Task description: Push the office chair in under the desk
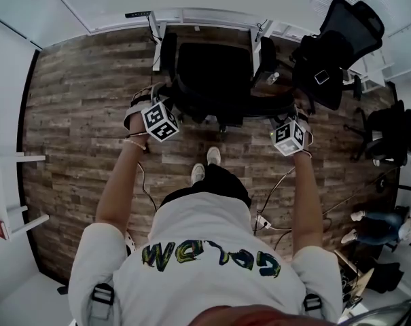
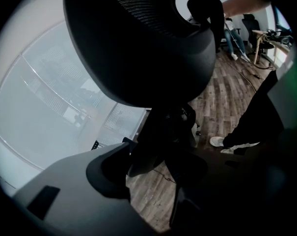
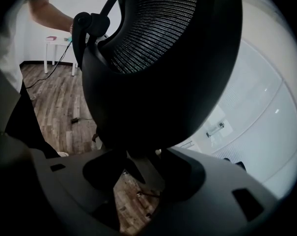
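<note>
The black office chair (image 1: 212, 73) stands in front of the white desk (image 1: 191, 15), its seat partly beneath the desktop. My left gripper (image 1: 168, 106) grips the left edge of the mesh backrest (image 2: 138, 43). My right gripper (image 1: 281, 119) grips the right edge. In the left gripper view the backrest edge runs down between the jaws of the left gripper (image 2: 153, 181). In the right gripper view the backrest (image 3: 163, 58) fills the frame, and its lower edge sits between the jaws of the right gripper (image 3: 138, 181). Both pairs of jaws stand wide around the thick frame.
A second black chair (image 1: 341, 46) with a bag on it stands at the upper right, and another chair (image 1: 388, 138) at the right edge. A seated person's legs (image 1: 378, 226) show lower right. Cables (image 1: 273, 223) lie on the wooden floor. A white shelf (image 1: 8, 195) is at the left.
</note>
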Demonstrator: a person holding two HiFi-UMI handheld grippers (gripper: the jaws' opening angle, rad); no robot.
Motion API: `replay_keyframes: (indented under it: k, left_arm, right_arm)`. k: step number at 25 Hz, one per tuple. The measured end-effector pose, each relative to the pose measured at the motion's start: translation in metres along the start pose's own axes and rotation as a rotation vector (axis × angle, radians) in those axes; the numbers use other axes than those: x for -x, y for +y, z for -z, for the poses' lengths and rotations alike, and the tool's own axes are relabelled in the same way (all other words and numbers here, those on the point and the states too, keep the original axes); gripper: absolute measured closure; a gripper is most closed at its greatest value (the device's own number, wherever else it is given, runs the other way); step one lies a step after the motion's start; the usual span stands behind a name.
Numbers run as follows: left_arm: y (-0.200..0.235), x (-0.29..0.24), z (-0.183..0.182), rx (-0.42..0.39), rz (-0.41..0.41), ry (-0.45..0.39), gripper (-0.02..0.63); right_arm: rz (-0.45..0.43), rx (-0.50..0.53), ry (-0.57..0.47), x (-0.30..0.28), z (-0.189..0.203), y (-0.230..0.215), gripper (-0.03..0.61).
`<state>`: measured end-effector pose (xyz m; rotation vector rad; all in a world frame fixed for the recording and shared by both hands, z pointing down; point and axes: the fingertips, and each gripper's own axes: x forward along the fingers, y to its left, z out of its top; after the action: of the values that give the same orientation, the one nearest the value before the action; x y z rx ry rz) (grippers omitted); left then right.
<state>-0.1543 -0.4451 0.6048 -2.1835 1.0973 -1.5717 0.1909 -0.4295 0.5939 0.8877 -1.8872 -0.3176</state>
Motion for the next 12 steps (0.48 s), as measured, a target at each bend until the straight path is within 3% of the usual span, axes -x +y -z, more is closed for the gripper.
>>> replay_keyframes:
  k: [12]
  left_arm:
    - [0.057,-0.051,-0.005,0.006,-0.013,0.016,0.385]
  right_arm:
    - [0.001,-0.003,-0.020,-0.059,-0.021,-0.047,0.353]
